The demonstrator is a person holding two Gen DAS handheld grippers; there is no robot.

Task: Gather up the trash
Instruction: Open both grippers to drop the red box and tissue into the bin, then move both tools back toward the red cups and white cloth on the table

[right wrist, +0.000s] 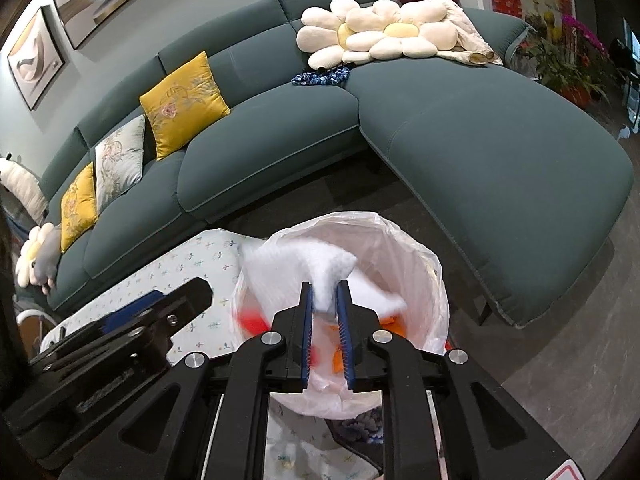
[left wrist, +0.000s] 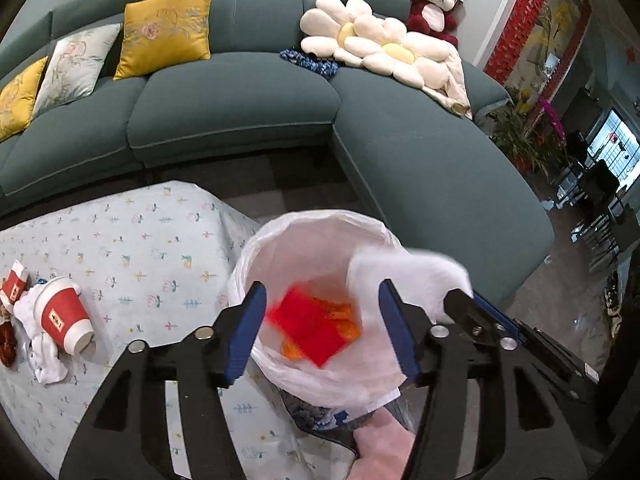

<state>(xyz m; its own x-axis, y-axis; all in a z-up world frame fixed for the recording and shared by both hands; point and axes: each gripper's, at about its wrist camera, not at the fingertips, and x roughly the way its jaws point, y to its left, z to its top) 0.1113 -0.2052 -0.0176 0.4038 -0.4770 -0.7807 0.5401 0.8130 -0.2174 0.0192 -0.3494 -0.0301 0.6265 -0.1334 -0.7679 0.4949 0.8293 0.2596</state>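
A crumpled white tissue (right wrist: 332, 270) hung over the lined trash bin (right wrist: 408, 240), pinched by the right gripper (right wrist: 325, 300). Blurred red packaging (left wrist: 308, 326), perhaps a wrapper, lay inside. The left gripper (left wrist: 322, 330) stood spread above, holding nothing.

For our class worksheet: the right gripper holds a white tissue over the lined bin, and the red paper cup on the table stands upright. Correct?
Not quite. The red paper cup lies on its side on the floral tablecloth, as the left wrist view shows. The right gripper does hold the white tissue over the white-lined bin.
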